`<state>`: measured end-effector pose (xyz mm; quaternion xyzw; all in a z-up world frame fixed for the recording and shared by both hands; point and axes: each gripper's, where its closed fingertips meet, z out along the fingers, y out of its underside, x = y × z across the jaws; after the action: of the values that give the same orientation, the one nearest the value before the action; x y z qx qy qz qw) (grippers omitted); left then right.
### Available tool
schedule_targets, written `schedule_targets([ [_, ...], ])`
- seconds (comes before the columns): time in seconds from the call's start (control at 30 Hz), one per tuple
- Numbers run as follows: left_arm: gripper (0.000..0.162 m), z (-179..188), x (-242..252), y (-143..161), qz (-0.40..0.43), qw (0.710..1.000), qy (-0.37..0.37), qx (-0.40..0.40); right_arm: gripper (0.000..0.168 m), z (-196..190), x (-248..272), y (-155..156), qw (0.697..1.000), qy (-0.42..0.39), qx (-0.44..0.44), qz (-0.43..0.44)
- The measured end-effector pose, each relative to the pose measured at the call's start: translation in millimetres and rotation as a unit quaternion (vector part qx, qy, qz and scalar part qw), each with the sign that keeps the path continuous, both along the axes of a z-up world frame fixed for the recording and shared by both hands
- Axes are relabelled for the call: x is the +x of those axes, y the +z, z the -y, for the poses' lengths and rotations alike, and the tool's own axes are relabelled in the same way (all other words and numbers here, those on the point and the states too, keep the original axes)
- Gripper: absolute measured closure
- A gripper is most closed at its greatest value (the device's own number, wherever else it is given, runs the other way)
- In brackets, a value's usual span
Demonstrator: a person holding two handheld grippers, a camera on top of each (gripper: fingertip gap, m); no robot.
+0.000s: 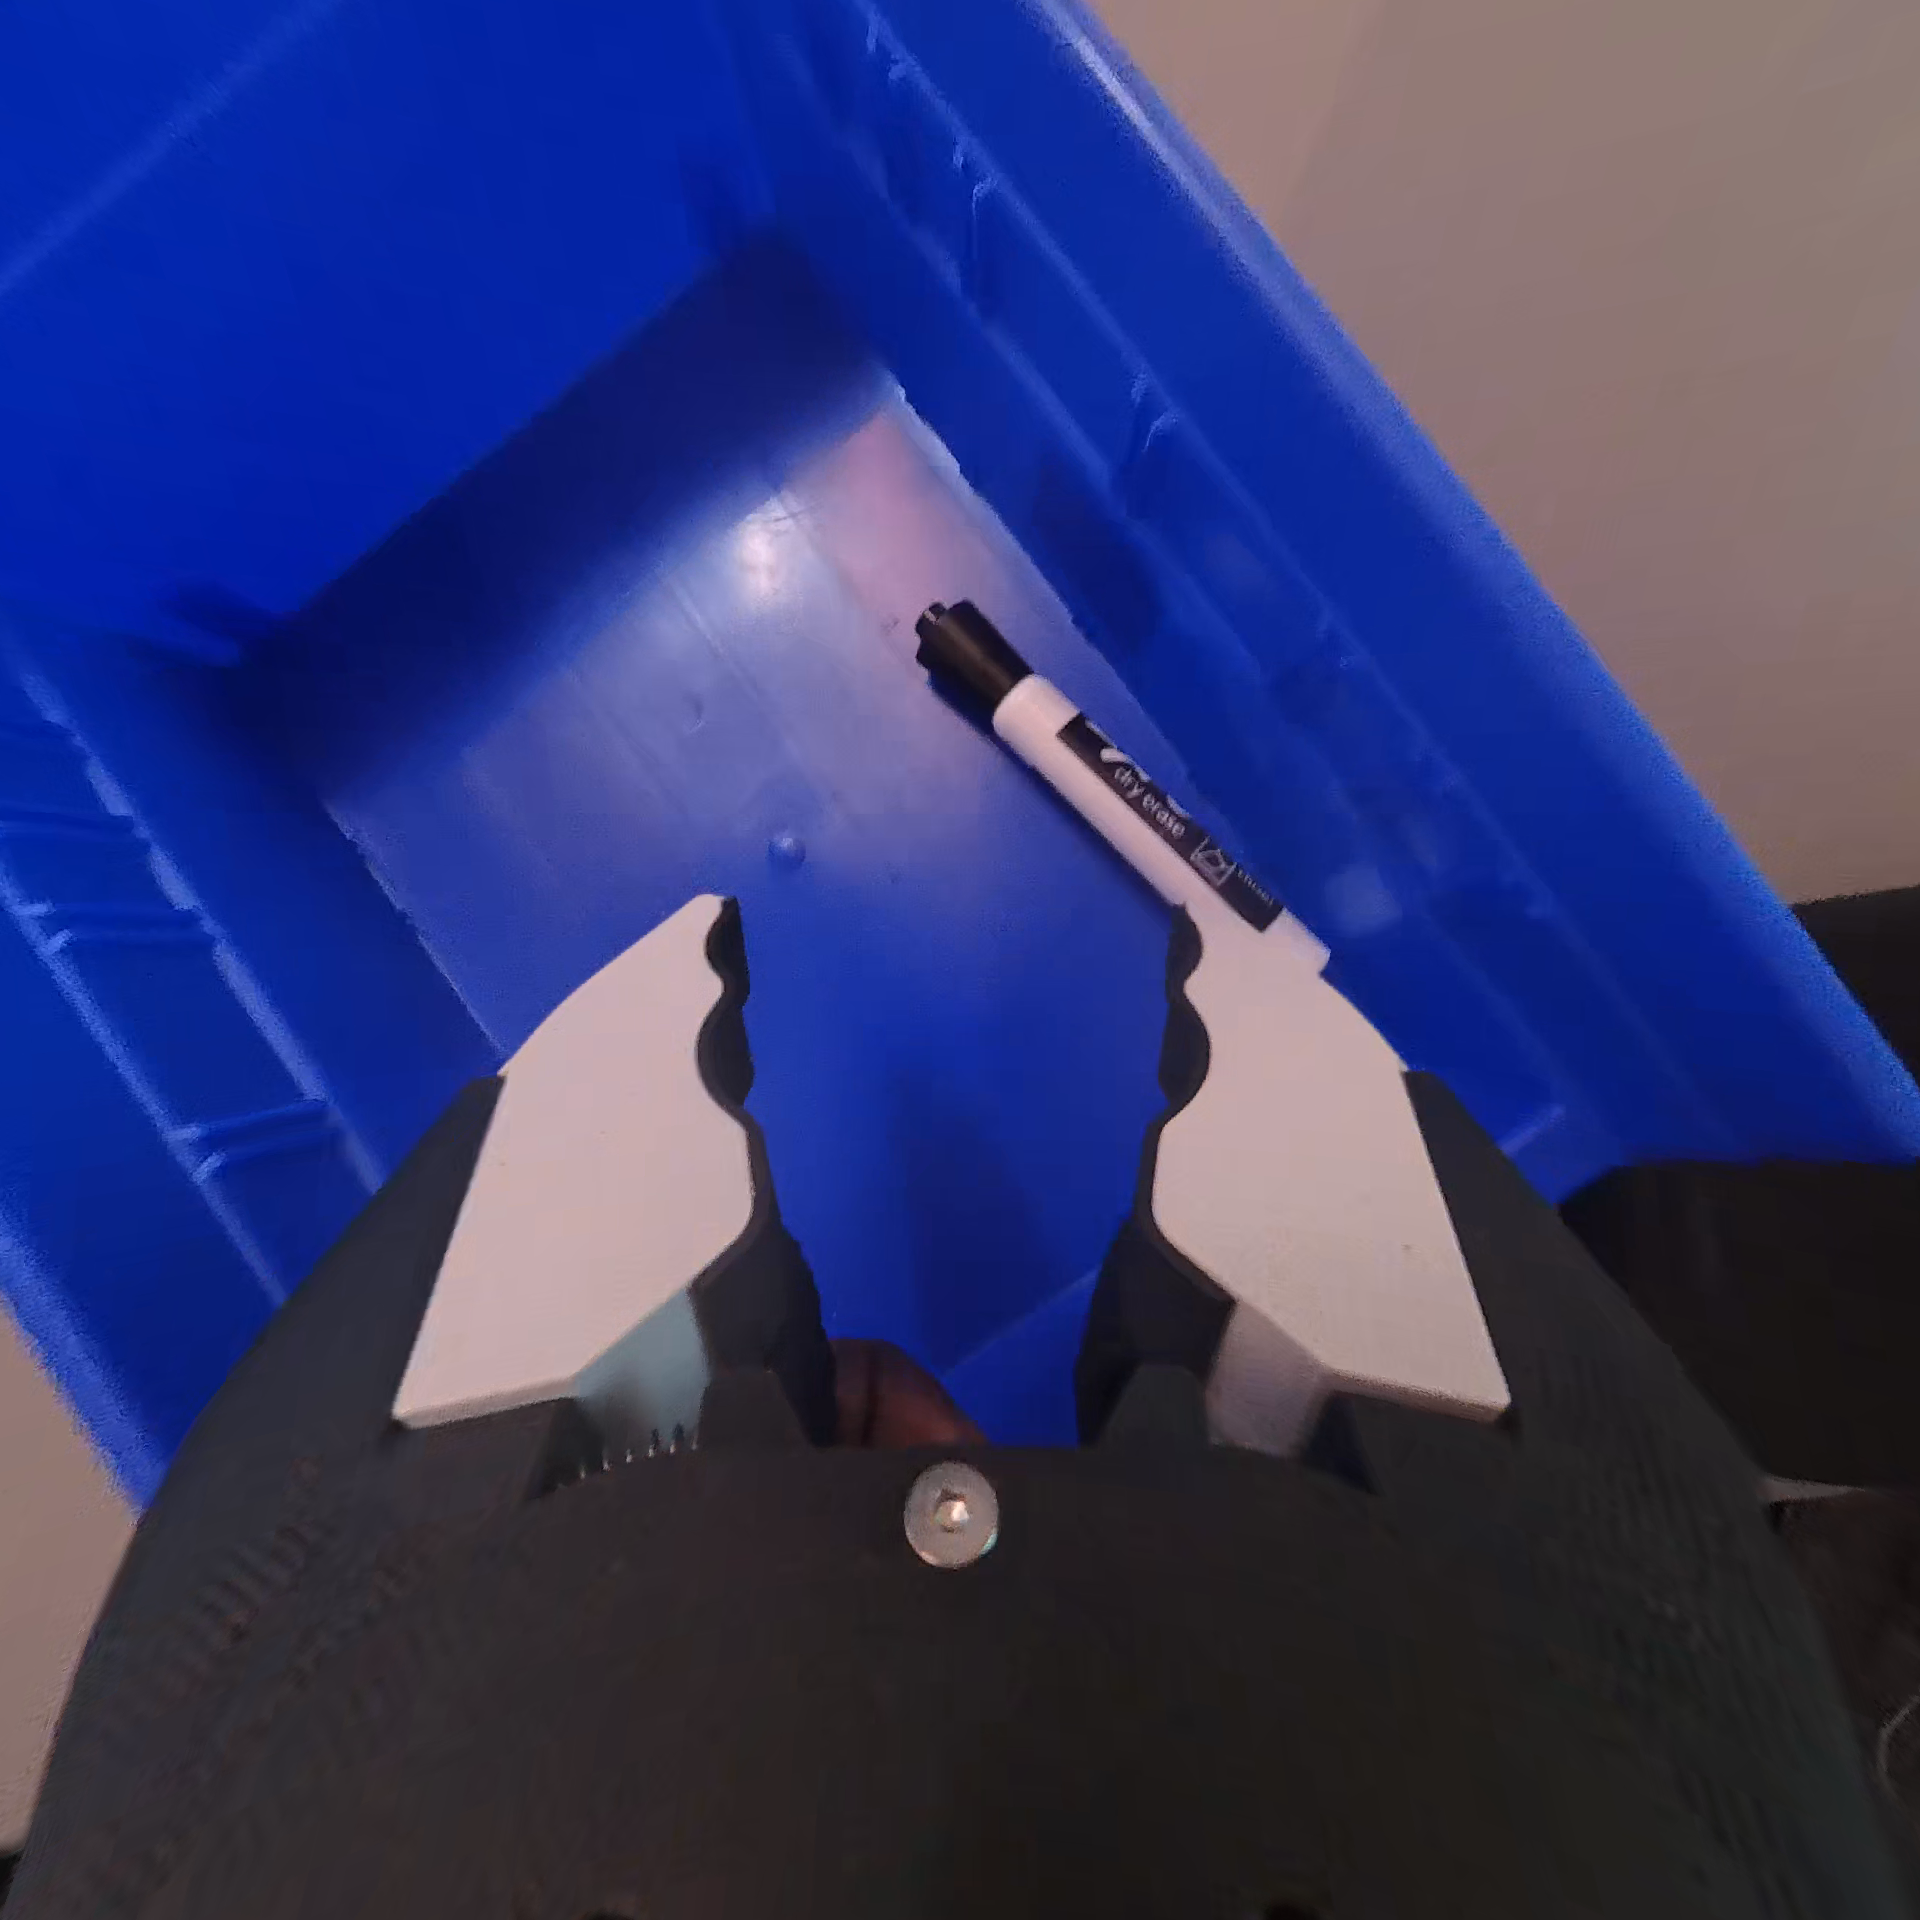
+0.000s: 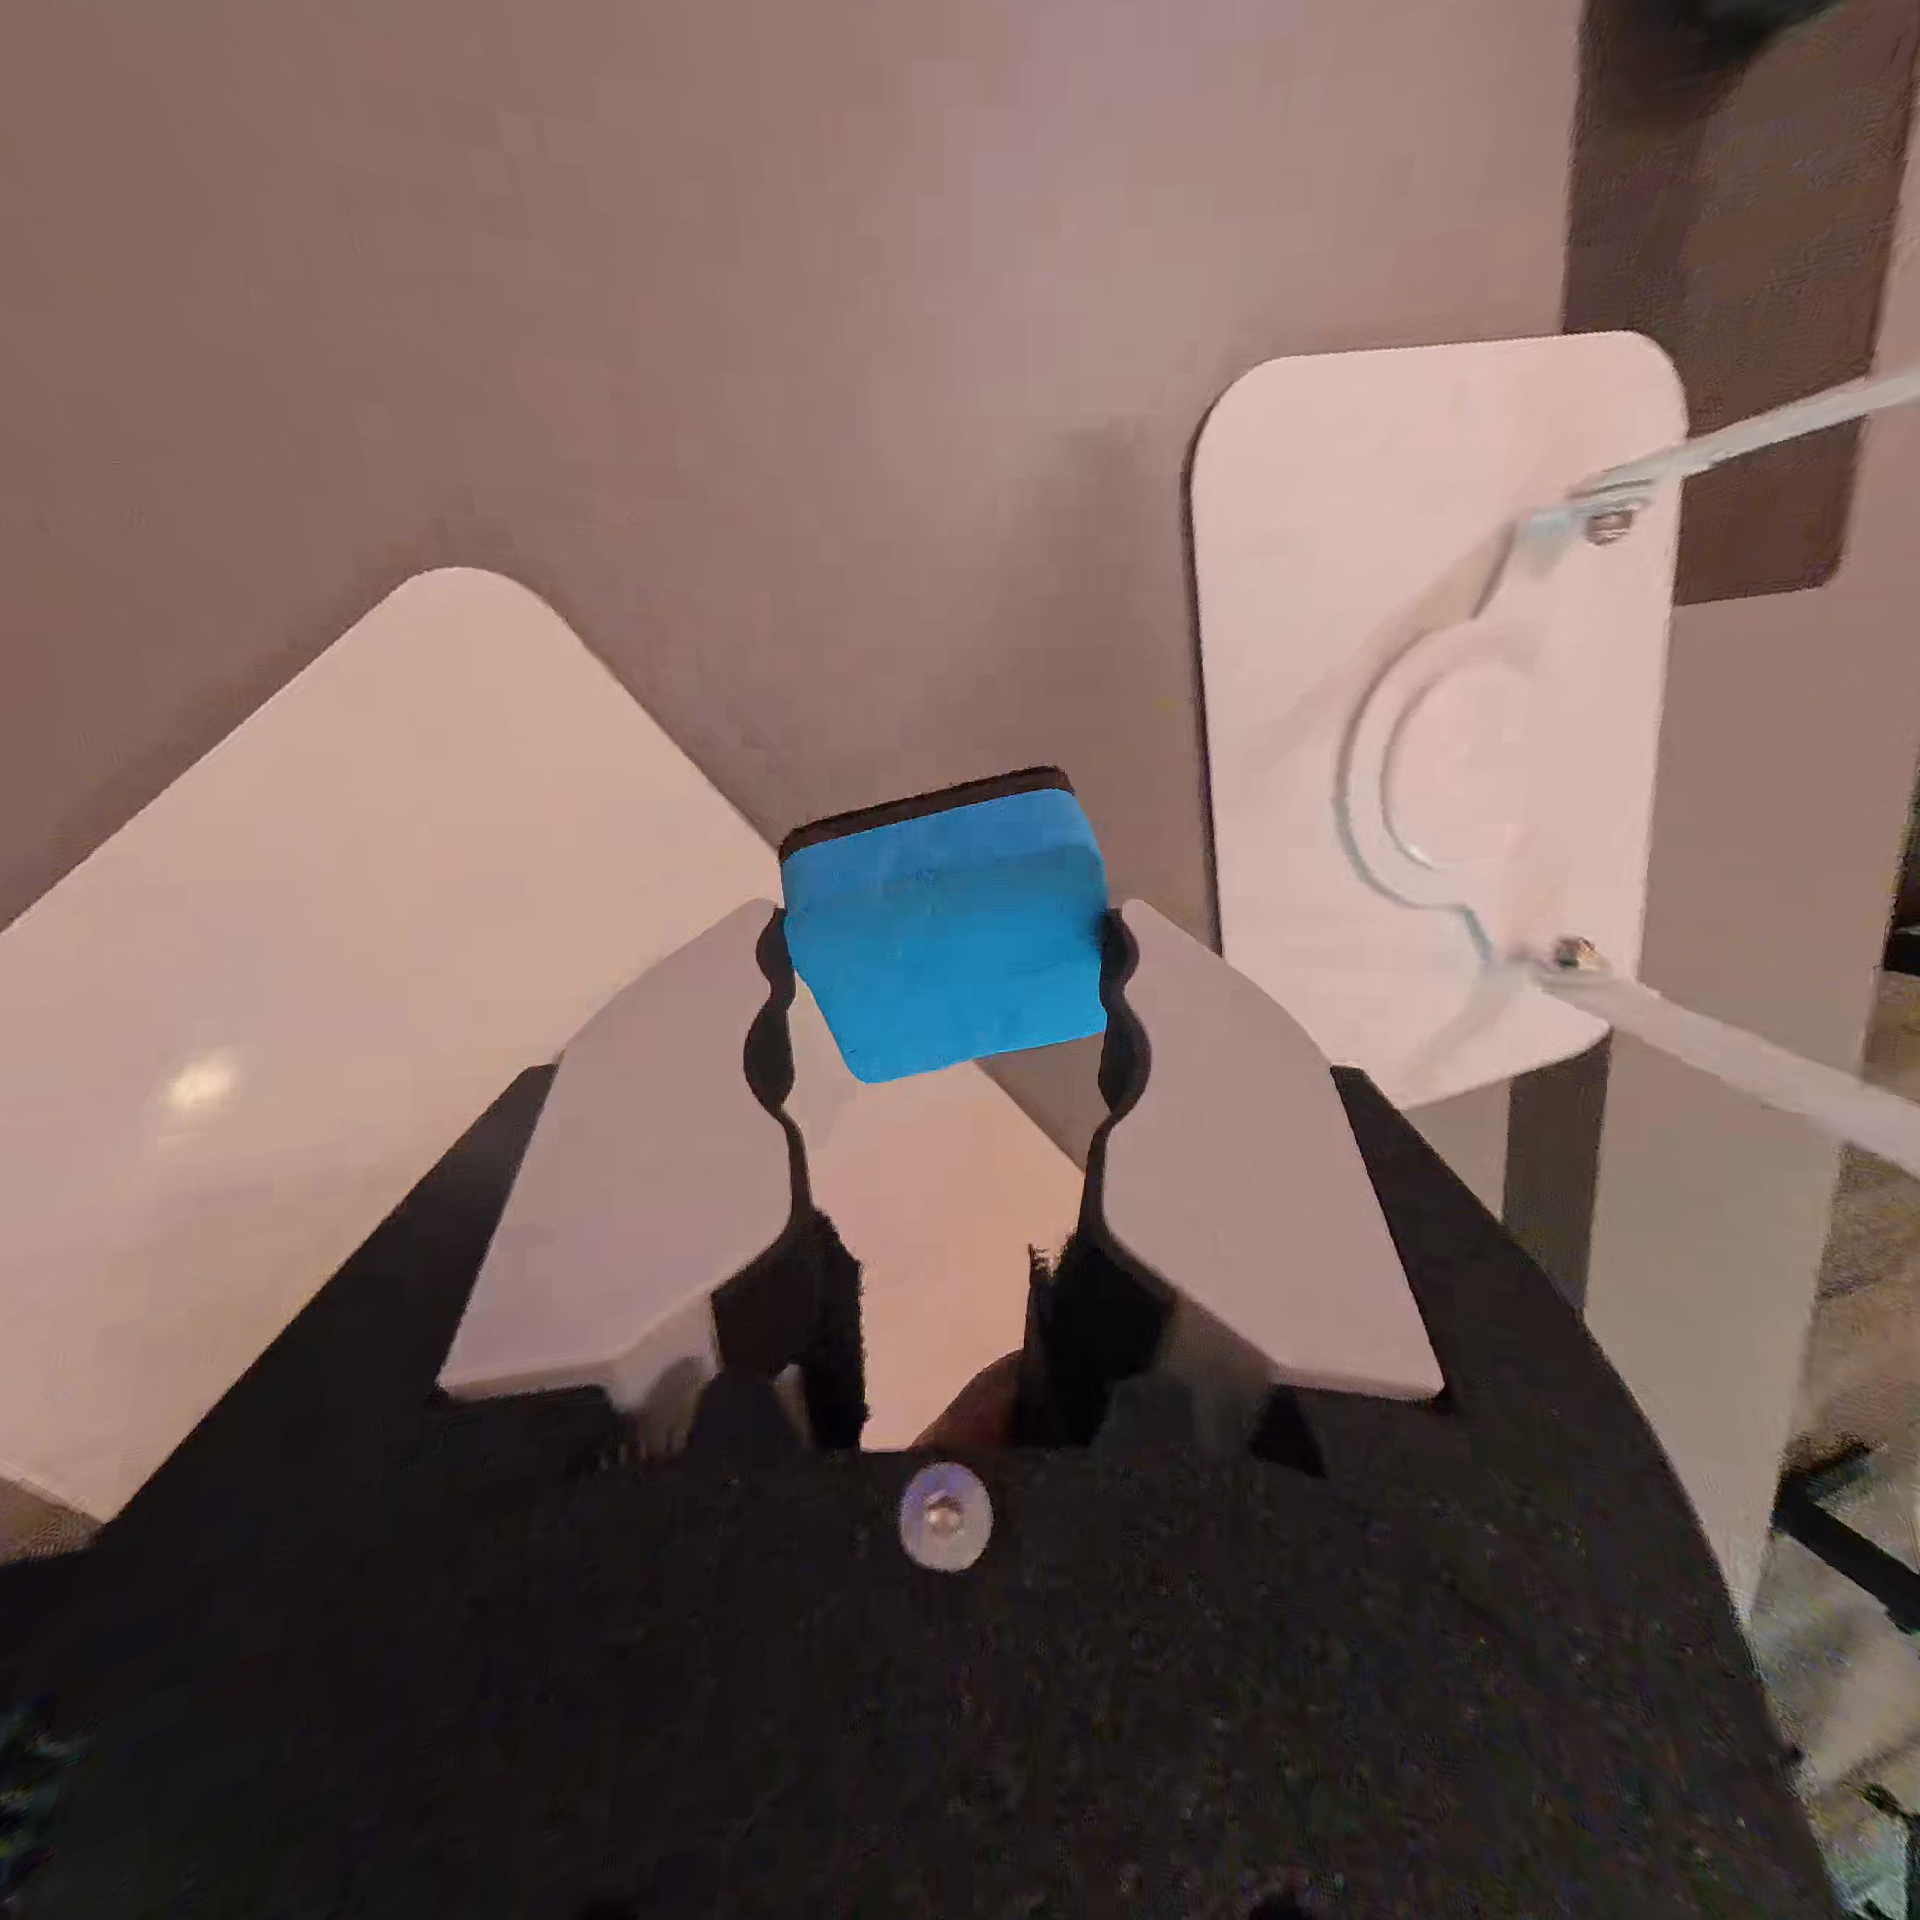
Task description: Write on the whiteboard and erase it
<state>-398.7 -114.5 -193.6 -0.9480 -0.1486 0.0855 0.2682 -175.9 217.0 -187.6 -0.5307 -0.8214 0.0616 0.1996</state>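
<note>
Over the blue bin (image 1: 312,343), I see my left gripper (image 1: 961,920) with its jaws wide apart and nothing between them. A marker (image 1: 1117,784) lies flat on the bin floor against the right wall; the right fingertip covers its near end, and I cannot tell whether they touch. My right gripper (image 2: 943,920) has its jaws clamped on a blue eraser (image 2: 940,935) with a dark felt face, held above a white whiteboard (image 2: 343,862) lying on the tabletop. A second white panel (image 2: 1340,540) stands upright to the right, its metal bracket (image 2: 1455,748) cut off at the edge. A plain beige wall (image 2: 727,312) stands behind.
</note>
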Motion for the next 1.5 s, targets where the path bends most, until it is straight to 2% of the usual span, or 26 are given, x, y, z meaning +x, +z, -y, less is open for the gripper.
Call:
schedule_targets([
  [0.1,0.093,-18.2,5.5,-10.6,0.042,0.999,-0.011,0.014,0.111,-12.4,-21.6,-29.1,0.999,-0.024,-0.022,0.029],
  [0.2,0.094,-30.4,17.7,-22.7,0.070,0.997,-0.020,0.013,0.110,-17.7,-25.7,-46.5,0.996,-0.050,-0.041,0.061],
  [0.3,0.096,-29.1,15.6,-38.1,0.055,0.998,0.006,-0.020,0.109,-21.6,-27.3,-56.5,0.995,-0.055,-0.039,0.075],
  [0.37,0.093,-23.7,15.5,-54.9,0.042,0.997,0.013,-0.068,0.098,-20.0,-29.0,-58.0,0.995,-0.051,-0.042,0.072],
  [0.43,0.109,-30.5,21.0,-56.3,0.051,0.997,0.009,-0.049,0.083,-18.0,-28.3,-55.3,0.996,-0.046,-0.046,0.063],
  [0.47,0.135,-30.9,24.2,-55.9,0.051,0.998,-0.001,-0.047,0.077,-17.8,-28.7,-51.4,0.996,-0.048,-0.047,0.052],
  [0.5,0.140,-30.8,23.8,-55.5,0.038,0.998,-0.007,-0.047,0.073,-16.3,-29.5,-45.2,0.997,-0.050,-0.053,0.033],
  [0.63,0.143,-17.5,10.6,-51.8,-0.016,0.998,-0.005,-0.066,0.068,8.8,-31.4,4.0,0.989,-0.043,-0.106,-0.096],
  [0.7,0.143,-12.7,3.5,-39.3,-0.043,0.998,0.006,-0.054,0.070,30.6,-25.9,35.0,0.975,-0.026,-0.136,-0.172],
  [0.77,0.143,-18.8,-0.2,-11.3,-0.061,0.998,0.013,0.012,0.072,56.9,-14.1,57.5,0.958,-0.004,-0.173,-0.230],
  [0.8,0.144,-27.1,-0.8,11.4,-0.069,0.995,0.015,0.076,0.072,69.8,-7.8,65.6,0.949,0.004,-0.187,-0.254],
  [0.83,0.144,-40.7,4.6,42.2,-0.065,0.983,0.006,0.174,0.073,83.1,-2.9,73.8,0.939,0.013,-0.196,-0.283],
  [0.87,0.144,-55.9,16.4,82.7,-0.053,0.952,-0.009,0.301,0.074,98.9,-0.1,84.3,0.924,0.026,-0.204,-0.323],
  [0.9,0.144,-65.9,31.7,123.8,-0.033,0.908,-0.016,0.418,0.075,118.3,1.8,96.9,0.903,0.045,-0.214,-0.369],
  [0.97,0.145,-83.2,84.9,185.6,0.016,0.814,-0.075,0.576,0.077,160.2,6.2,121.6,0.854,0.080,-0.244,-0.453],
  [1.03,0.144,-99.9,151.4,221.7,0.078,0.721,-0.147,0.673,0.081,194.1,11.0,142.7,0.796,0.088,-0.297,-0.520],
  [1.07,0.144,-102.9,180.3,236.1,0.127,0.663,-0.174,0.717,0.083,204.9,14.6,154.1,0.758,0.082,-0.335,-0.553],
  [1.13,0.144,-106.3,217.3,252.9,0.268,0.548,-0.200,0.767,0.094,208.9,25.2,176.2,0.670,0.055,-0.413,-0.614],
  [1.17,0.145,-111.6,227.0,254.2,0.323,0.511,-0.200,0.772,0.098,206.1,32.4,186.1,0.627,0.047,-0.444,-0.638],
  [1.2,0.144,-118.7,234.1,252.3,0.350,0.489,-0.193,0.775,0.103,203.6,39.5,194.0,0.594,0.045,-0.467,-0.654],
  [1.23,0.144,-126.6,239.8,248.4,0.359,0.483,-0.181,0.778,0.105,203.3,45.3,199.4,0.576,0.049,-0.480,-0.660],
  [1.3,0.144,-138.4,258.4,242.1,0.372,0.481,-0.187,0.772,0.112,204.6,48.6,200.4,0.588,0.056,-0.470,-0.656],
  [1.33,0.144,-144.3,267.0,238.9,0.383,0.485,-0.189,0.763,0.121,204.6,52.1,200.6,0.596,0.063,-0.456,-0.658],
  [1.37,0.144,-147.0,273.7,237.8,0.389,0.484,-0.195,0.759,0.139,199.5,57.9,202.0,0.597,0.061,-0.441,-0.667],
  [1.4,0.144,-148.2,280.3,237.5,0.392,0.486,-0.207,0.753,0.147,191.2,64.2,203.9,0.595,0.054,-0.427,-0.679],
  [1.5,0.144,-155.5,295.3,229.1,0.372,0.526,-0.247,0.724,0.148,177.9,81.2,201.9,0.616,0.057,-0.412,-0.669],
])
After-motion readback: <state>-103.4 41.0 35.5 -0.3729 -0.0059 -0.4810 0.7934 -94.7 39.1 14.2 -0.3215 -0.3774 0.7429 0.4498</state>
